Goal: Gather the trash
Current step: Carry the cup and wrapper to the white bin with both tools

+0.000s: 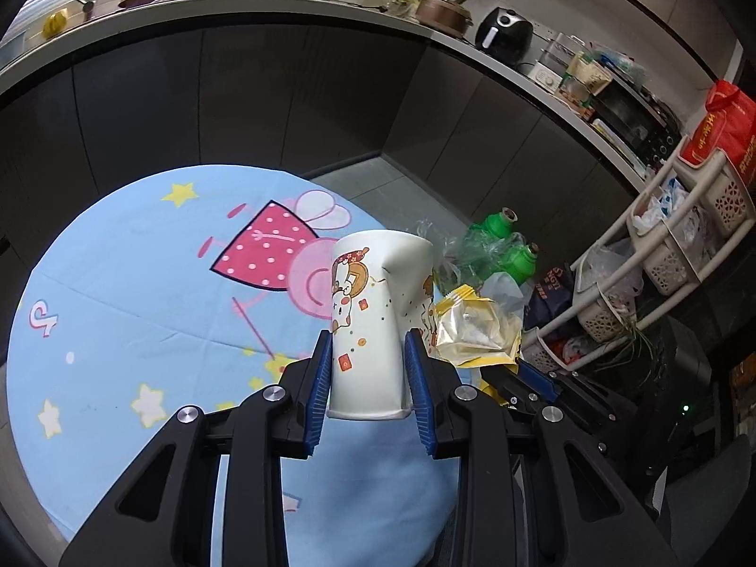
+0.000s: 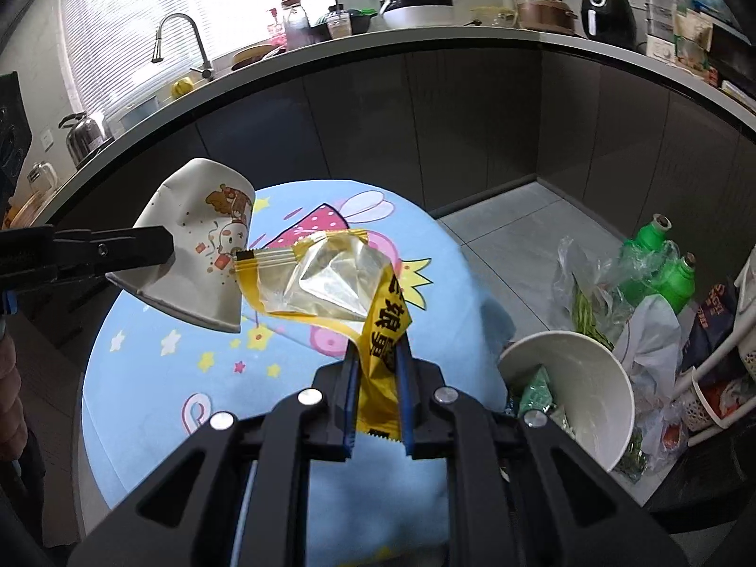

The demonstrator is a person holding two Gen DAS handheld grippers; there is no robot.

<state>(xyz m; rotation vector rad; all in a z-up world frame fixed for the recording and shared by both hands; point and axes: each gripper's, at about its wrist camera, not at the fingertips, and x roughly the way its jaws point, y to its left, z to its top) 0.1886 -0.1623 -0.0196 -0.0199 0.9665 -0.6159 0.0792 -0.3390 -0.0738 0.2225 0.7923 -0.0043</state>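
- While held above a round table [image 1: 118, 283] covered in a pale blue cartoon cloth, the left gripper [image 1: 366, 368] has its blue-padded fingers closed on a crumpled white paper cup [image 1: 373, 312] — the cup's base points back at the camera and its side is dented inward.
- From the right wrist view, that same cup [image 2: 198, 245] hangs in the air at the left, pinched in the left gripper's black fingers [image 2: 141, 248].
- Just beside it, the right gripper [image 2: 380, 378] is clamped on the tail of a yellow snack wrapper [image 2: 330, 283] with a clear window; the wrapper's far end almost touches the cup.
- Low at the right of the right wrist view sits a white paper bowl [image 2: 609, 401] with green scraps inside.
- Beyond the bowl, on the grey tiled floor, lie two green bottles [image 2: 661, 260] among loose plastic bags.
- A curved kitchen counter [image 2: 425, 38] crowded with pots runs behind everything.
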